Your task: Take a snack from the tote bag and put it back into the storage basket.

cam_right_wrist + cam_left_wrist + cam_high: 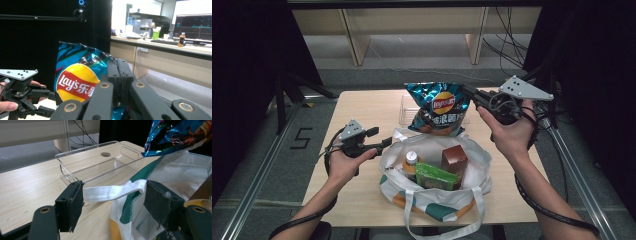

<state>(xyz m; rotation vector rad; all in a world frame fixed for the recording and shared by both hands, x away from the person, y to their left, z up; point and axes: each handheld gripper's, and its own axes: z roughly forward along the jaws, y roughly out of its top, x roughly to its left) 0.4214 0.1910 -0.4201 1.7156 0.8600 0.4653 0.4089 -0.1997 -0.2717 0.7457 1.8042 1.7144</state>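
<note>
A blue Lay's chips bag hangs in the air over the far rim of a white and green tote bag. My right gripper is shut on the chips bag's top right corner, and its jaws stand pressed together on the foil. My left gripper sits at the tote's left rim. It is open, with the tote's white strap lying slack across the gap between its pads. The chips bag shows above the tote's opening.
Inside the tote stand a capped bottle, a brown box and a green packet. A clear plastic tray rests on the wooden table behind the tote. Black curtains and metal rails flank the table.
</note>
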